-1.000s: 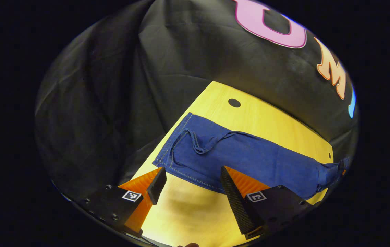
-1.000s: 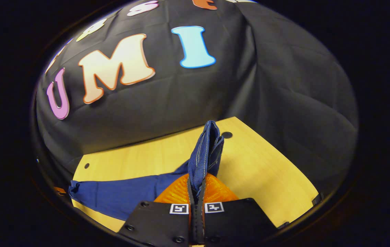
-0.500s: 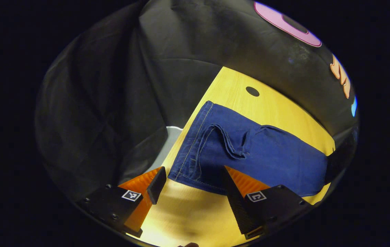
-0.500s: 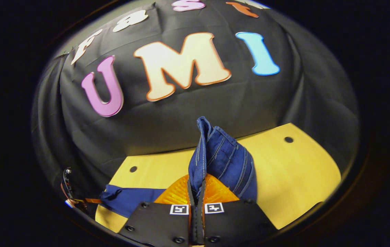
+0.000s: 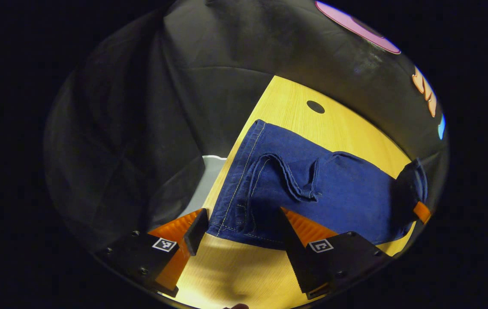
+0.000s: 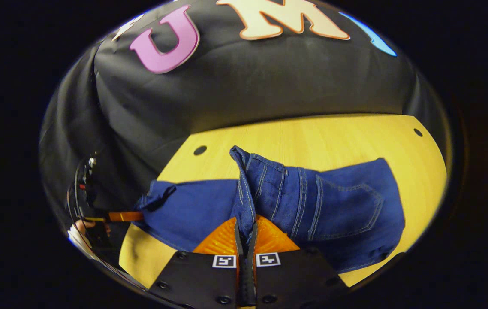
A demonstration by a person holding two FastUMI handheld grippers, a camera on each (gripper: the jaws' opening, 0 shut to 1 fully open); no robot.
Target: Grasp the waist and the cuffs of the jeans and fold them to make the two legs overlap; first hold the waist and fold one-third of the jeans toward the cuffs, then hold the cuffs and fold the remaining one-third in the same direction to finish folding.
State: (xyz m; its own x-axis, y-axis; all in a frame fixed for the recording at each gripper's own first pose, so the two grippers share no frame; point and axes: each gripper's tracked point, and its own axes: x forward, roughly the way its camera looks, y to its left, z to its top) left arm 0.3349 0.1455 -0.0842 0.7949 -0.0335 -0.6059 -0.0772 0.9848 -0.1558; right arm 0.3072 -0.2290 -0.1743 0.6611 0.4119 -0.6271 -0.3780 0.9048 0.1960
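Folding of the jeans (image 5: 312, 189) on the yellow worktop (image 5: 295, 98), legs already overlapped into a single long strip. In the right gripper view, the right gripper (image 6: 246, 240) had its jaws closed on the waistband (image 6: 244, 193), both fingers pinching a raised ridge of denim, with the back-pocket panel (image 6: 347, 210) spread just beside it to one side and the legs running off to the other. In the left gripper view, the left gripper (image 5: 242, 234) hovered with jaws wide apart at the cuff end (image 5: 237, 189), one finger just beside the hem, gripping nothing. The step in hand appeared to be the first one-third fold — the waist being carried over toward the cuffs. The next move would likely call for laying the waist flat on the legs and releasing it, then closing the left jaws on the cuffs — squarely, so both layers come along.
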